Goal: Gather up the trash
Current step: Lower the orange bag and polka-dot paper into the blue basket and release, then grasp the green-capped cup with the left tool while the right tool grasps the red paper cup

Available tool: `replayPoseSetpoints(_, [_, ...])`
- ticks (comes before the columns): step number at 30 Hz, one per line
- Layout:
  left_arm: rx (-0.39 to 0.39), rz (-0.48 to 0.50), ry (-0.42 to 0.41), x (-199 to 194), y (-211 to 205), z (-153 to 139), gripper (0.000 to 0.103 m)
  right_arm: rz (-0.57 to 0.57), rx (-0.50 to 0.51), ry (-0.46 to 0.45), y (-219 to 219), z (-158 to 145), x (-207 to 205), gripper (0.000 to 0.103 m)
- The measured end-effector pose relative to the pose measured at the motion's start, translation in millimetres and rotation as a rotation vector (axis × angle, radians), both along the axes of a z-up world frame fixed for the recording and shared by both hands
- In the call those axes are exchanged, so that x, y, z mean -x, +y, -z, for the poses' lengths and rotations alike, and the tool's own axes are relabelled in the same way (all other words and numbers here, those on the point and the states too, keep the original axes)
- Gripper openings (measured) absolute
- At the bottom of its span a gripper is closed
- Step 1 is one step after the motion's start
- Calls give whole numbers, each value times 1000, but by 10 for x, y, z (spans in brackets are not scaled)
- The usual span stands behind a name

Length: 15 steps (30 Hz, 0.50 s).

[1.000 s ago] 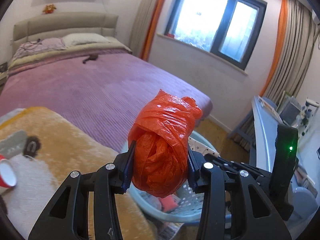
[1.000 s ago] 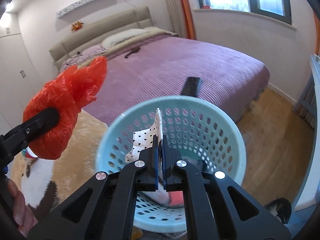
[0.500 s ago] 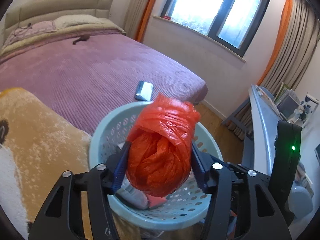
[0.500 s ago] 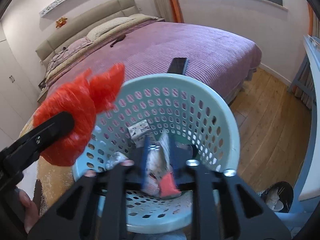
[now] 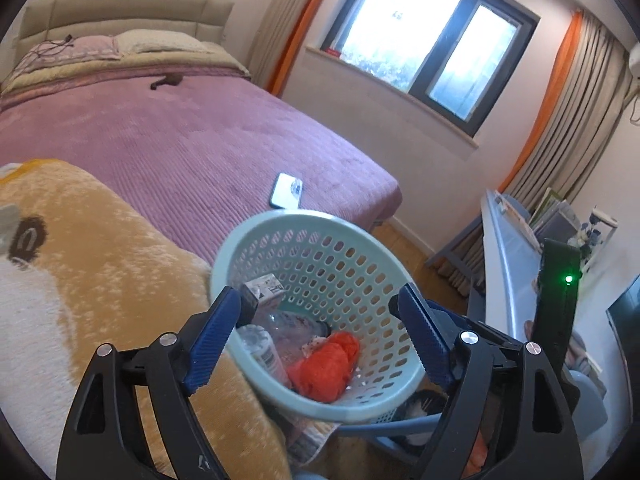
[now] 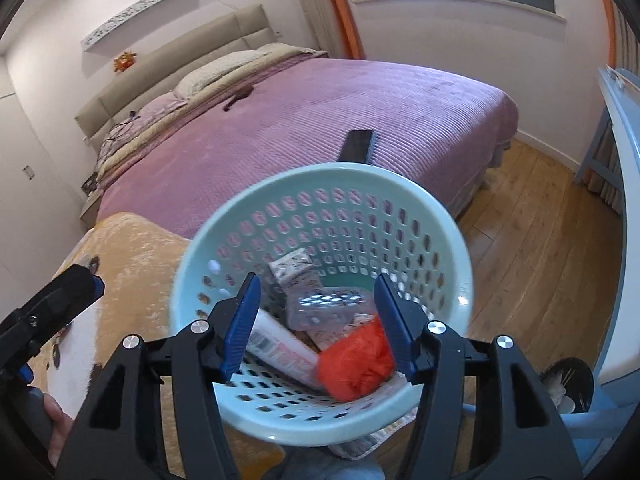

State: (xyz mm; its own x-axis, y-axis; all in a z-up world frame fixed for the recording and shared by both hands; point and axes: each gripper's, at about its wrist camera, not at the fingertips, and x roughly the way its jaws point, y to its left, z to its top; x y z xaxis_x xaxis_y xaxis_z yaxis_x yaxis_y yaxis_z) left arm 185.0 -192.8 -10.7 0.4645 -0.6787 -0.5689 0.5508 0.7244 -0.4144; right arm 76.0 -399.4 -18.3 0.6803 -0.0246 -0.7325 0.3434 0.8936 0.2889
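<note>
In the lower part of the left wrist view, the left tongs [image 5: 320, 336] are seen spread wide apart, with nothing held between the blue pads. In the lower part of the right wrist view, the right tongs [image 6: 318, 326] are likewise held apart and empty.

Between and just beyond both pairs of tongs, the pale green perforated basket [image 5: 340, 224] is seen, tilted toward the cameras. The crumpled orange plastic bag [image 5: 326, 366] is found lying on the basket's near wall, at lower centre of the left wrist frame, clear of both pads. In the right wrist frame the bag [image 6: 356, 360] is seen just beside the right-hand pad; whether it is touched cannot be told. No clear long axis is shown by the rounded bundle.

Beside the bag, toward the left of the frame, a white tube [image 6: 280, 344] is laid, slanting from upper left to lower right, with a clear plastic bottle [image 6: 324, 306] and a small carton [image 6: 290, 266] farther back.

Behind the basket a phone [image 5: 287, 196] is seen on the purple bed [image 5: 180, 140]. At the lower left a yellow blanket [image 5: 100, 280] is spread.
</note>
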Motion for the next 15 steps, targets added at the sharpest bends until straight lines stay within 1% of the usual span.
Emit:
replayPoseSetpoints(2, [10,-13,-21,48,124,-88,80,-21,9,-17,103,-81,1,55])
replayPoseSetpoints(8, [6,-90,-103,169,600,-380,80,-93,31,-70,462,-328,-34,55])
replayPoseSetpoints(15, [-30,-262,-164,242,1375,-616,80,-197,56,-131,986,-570,-128,56])
